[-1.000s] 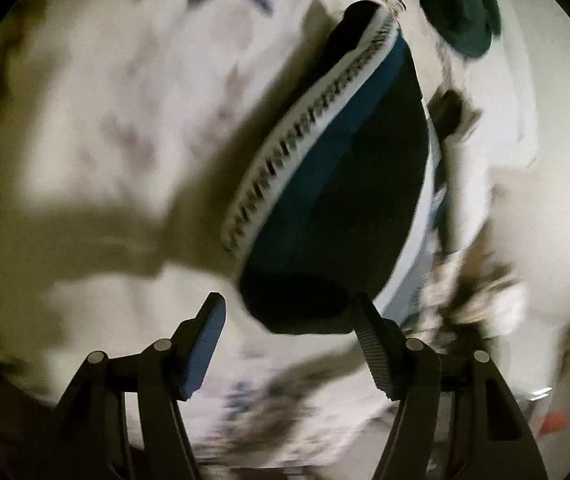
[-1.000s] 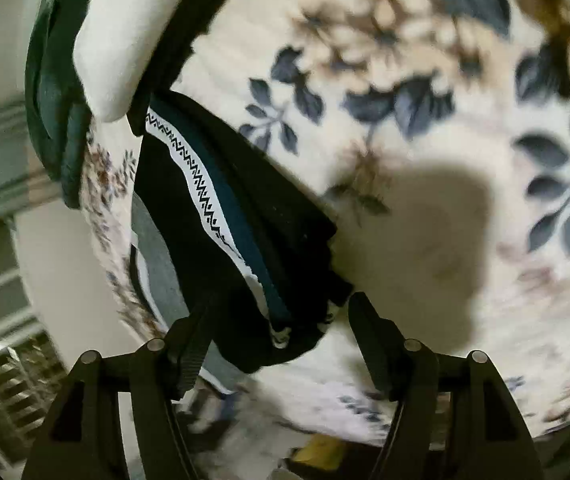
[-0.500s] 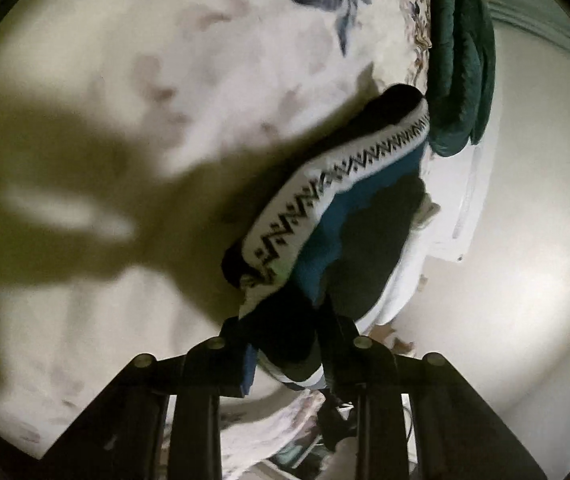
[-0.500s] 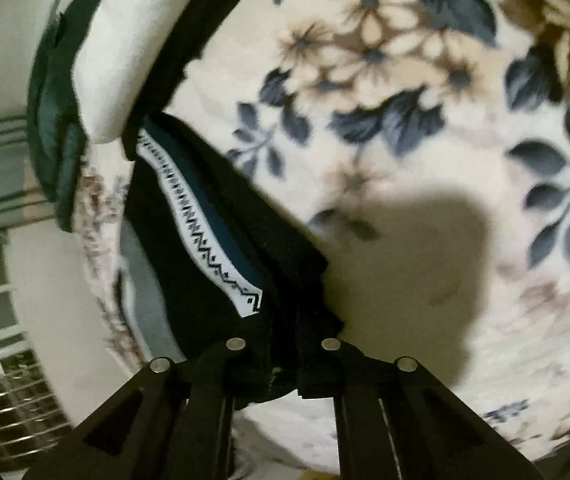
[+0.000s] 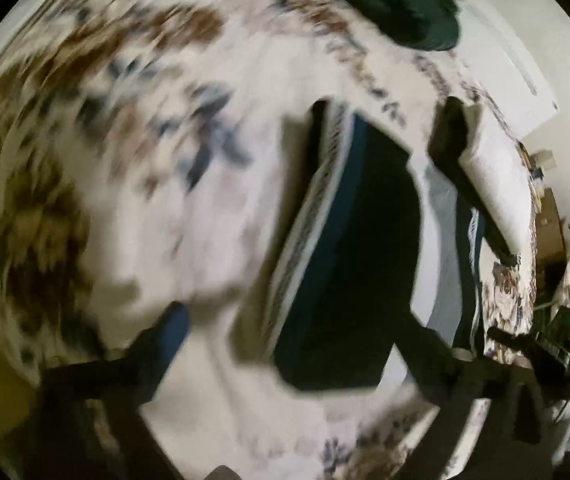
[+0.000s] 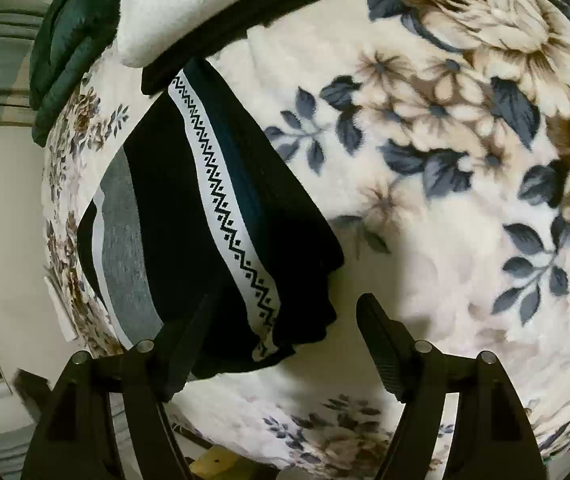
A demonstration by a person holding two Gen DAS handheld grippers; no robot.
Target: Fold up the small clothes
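Note:
A folded dark garment [image 6: 221,220] with a white zigzag band, a teal stripe and a grey panel lies on the floral blanket [image 6: 445,160]. It also shows, blurred, in the left wrist view [image 5: 349,248]. My right gripper [image 6: 285,340] is open, its fingers just in front of the garment's near edge, holding nothing. My left gripper [image 5: 297,344] is open and empty, with the garment's near end between and beyond its blurred fingers.
A dark green cushion [image 6: 69,40] and a white and black folded item [image 6: 213,4] lie beyond the garment. The bed edge and a wall [image 6: 5,220] are to the left in the right wrist view. Clutter and cables [image 5: 557,320] sit off the bed.
Both grippers were shut on the garment half a second ago and have let go and opened. The garment now lies flat and folded. The left camera is moving fast.

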